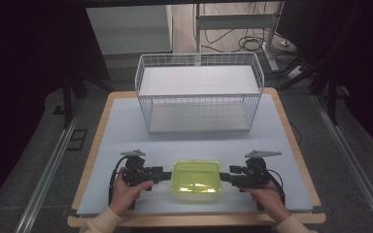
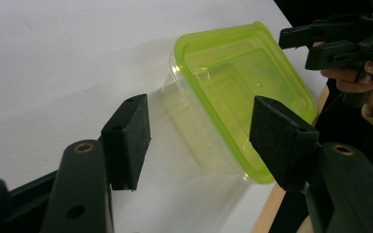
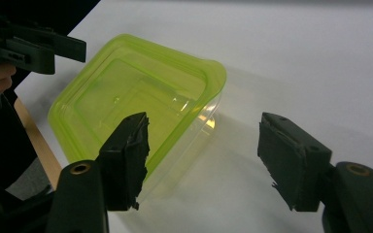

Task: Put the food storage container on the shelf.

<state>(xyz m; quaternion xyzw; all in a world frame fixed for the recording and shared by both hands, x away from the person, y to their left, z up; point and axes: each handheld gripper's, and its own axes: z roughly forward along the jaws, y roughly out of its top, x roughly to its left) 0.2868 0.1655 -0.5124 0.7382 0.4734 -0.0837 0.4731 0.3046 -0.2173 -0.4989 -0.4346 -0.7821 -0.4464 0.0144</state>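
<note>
Both grippers are held level at the near edge of the table, one at each end of a clear food container with a yellow-green lid (image 1: 196, 179). On the left, the left gripper (image 1: 167, 175) is seen with its jaws spread; in the left gripper view the pads (image 2: 128, 138) straddle the container's end without pressing on it. In the middle, the container (image 2: 238, 92) lies flat on the white mat (image 1: 126, 126), close to its near edge, with the white wire basket (image 1: 199, 94) well behind. On the right, the right gripper (image 1: 225, 177) is likewise spread, its jaws apart around the container's corner (image 3: 141, 104).

A slip is judged likely if the thin, flexible walls are squeezed unevenly: the container could be skewed, pushed off the near edge, or the lid popped loose.
</note>
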